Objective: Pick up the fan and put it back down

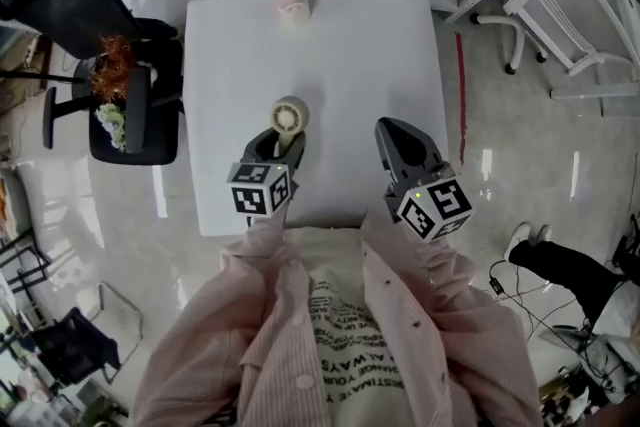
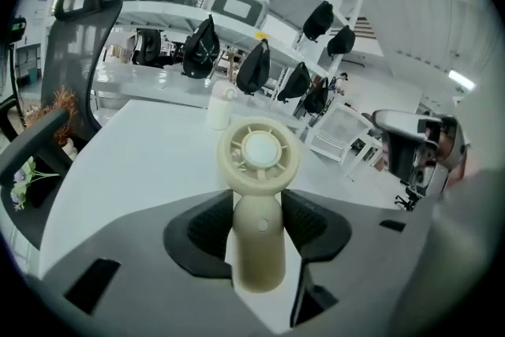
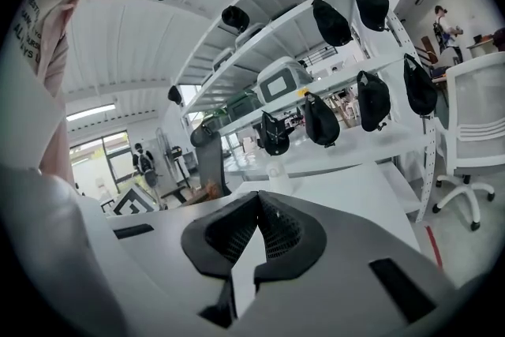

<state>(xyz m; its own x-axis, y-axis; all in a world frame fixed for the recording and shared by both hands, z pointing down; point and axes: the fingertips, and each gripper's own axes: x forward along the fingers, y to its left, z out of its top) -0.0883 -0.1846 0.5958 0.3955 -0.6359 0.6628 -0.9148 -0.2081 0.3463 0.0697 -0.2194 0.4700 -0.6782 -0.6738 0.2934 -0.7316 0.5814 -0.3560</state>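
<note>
The fan (image 2: 258,170), a small cream hand fan, is held by its handle in the left gripper (image 2: 259,201). In the left gripper view the handle is seen upright between the two dark fingers (image 2: 207,229). Both of them are closed against its sides, one at 9 o'clock and one at 3 o'clock of the handle. The round head of the fan stands out past the fingertips, at 12 o'clock from them, and its lower end reaches back toward the camera. Whether the fan touches the worktop (image 1: 330,45) cannot be told.

In the head view the fan (image 1: 290,115) is found over the near half of the white worktop, with the left gripper (image 1: 285,143) just behind it at 6 o'clock. The right gripper (image 1: 392,130) is seen at 3 o'clock from the fan, apart from it. In the right gripper view its fingers (image 3: 272,229) are closed on each other at the tips and nothing is held between them.

A small pale pink object (image 1: 292,1) is placed near the far edge of the worktop, at 12 o'clock from the fan and well apart from it. A black chair (image 1: 130,115) stands at 9 o'clock of the worktop.
</note>
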